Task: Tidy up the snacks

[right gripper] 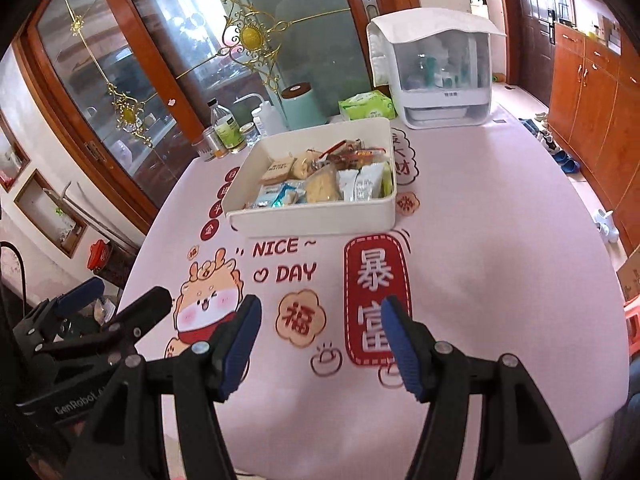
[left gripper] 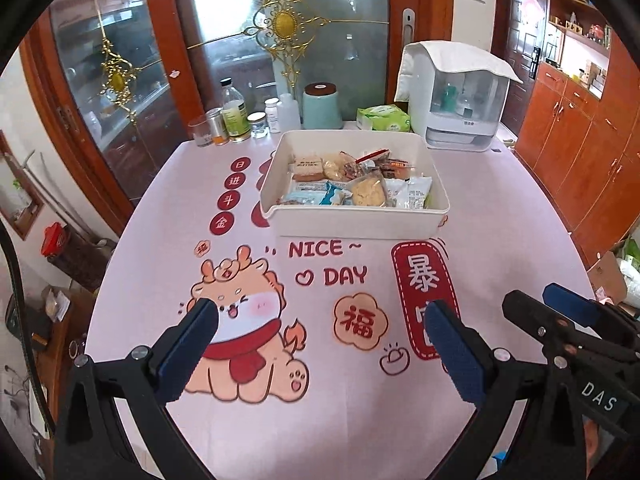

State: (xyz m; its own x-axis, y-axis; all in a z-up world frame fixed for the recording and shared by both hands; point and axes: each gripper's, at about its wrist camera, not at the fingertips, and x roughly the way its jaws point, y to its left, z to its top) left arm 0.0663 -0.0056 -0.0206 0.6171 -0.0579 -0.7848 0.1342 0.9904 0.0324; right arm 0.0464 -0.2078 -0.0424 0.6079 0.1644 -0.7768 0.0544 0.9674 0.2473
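Note:
A white rectangular bin (left gripper: 352, 224) (right gripper: 312, 220) stands in the middle of the pink printed tablecloth and holds several wrapped snacks (left gripper: 360, 182) (right gripper: 320, 182). My left gripper (left gripper: 320, 312) hangs over the near part of the table, well short of the bin, open with nothing between its blue pads. My right gripper (right gripper: 320, 312) is beside it, also open and empty. Each gripper shows at the edge of the other's view: the right one (left gripper: 556, 304) at lower right, the left one (right gripper: 96, 296) at lower left.
Behind the bin stand bottles and jars (left gripper: 236, 120), a mint-green canister (left gripper: 322, 106), a green tissue pack (left gripper: 384, 118) and a white appliance under a cloth (left gripper: 460, 100). Glass cabinet doors rise behind the table. Wooden cupboards (left gripper: 580, 140) line the right.

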